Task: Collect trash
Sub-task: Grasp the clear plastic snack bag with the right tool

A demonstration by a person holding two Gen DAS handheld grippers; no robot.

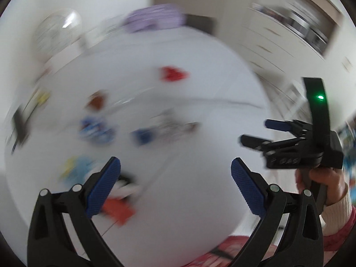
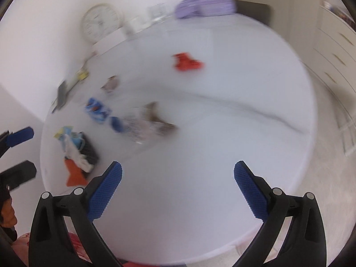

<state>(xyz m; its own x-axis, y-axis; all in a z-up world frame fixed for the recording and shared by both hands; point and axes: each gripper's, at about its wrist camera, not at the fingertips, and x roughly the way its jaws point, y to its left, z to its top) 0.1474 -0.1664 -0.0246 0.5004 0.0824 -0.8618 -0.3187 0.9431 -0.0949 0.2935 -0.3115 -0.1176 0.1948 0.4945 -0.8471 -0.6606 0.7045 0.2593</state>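
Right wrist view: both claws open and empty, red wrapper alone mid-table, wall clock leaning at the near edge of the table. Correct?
One error: the clock stands at the far edge of the table, against the wall, as the right wrist view shows. The rest holds: the right claw and left claw are open and empty, and the red wrapper lies alone mid-table.

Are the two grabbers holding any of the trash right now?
No. The left hand-held gripper and the right hand-held gripper are both open with nothing between their jaws. The wrappers lie on the table.
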